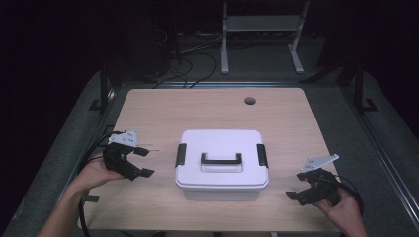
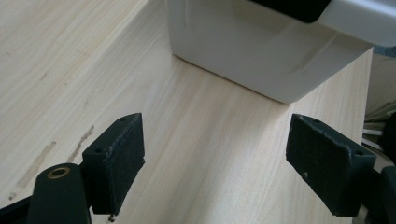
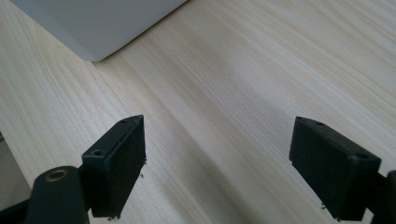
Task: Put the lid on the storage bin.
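Note:
A white lidded box [image 1: 222, 165] with a black handle [image 1: 221, 159] and a black latch on each side [image 1: 181, 154] stands in the middle of the wooden table [image 1: 212, 113]. My left gripper [image 1: 145, 162] hovers to the left of the box, open, its jaws pointing toward the box's left side and nothing between them. In the left gripper view the box wall [image 2: 252, 46] lies ahead of the spread jaws [image 2: 215, 163]. My right gripper [image 1: 296, 186] sits near the front right corner, open and empty. The box corner [image 3: 93, 23] shows beyond the right gripper [image 3: 217, 168].
A round cable hole [image 1: 250, 100] is in the table's far side. Behind the table stand a metal frame [image 1: 262, 24] and loose cables [image 1: 192, 59] on the floor. Bare wood surrounds the box on every side.

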The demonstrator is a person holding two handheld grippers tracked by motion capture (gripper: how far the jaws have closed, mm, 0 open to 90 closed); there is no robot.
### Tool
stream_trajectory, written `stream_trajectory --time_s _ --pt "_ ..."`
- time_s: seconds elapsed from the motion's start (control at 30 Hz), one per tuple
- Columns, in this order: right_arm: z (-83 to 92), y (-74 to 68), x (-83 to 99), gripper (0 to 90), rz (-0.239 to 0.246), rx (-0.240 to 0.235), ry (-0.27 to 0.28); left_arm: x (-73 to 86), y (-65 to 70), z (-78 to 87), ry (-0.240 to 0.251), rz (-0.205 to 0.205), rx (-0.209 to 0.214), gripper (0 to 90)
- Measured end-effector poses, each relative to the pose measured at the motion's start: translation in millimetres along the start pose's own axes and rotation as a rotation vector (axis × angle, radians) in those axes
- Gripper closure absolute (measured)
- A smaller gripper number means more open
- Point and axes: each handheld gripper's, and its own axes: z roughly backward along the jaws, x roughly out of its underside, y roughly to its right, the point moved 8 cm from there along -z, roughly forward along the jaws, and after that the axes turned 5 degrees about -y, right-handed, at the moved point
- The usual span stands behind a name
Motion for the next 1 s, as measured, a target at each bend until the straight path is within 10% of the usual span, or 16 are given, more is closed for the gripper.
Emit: stream_trajectory --time_s 1.0 --pt "1.7 -3.5 0.7 18.0 0.006 -0.002 0.011 36.3 7.7 -13.5 0.017 0.037 -0.024 17.7"
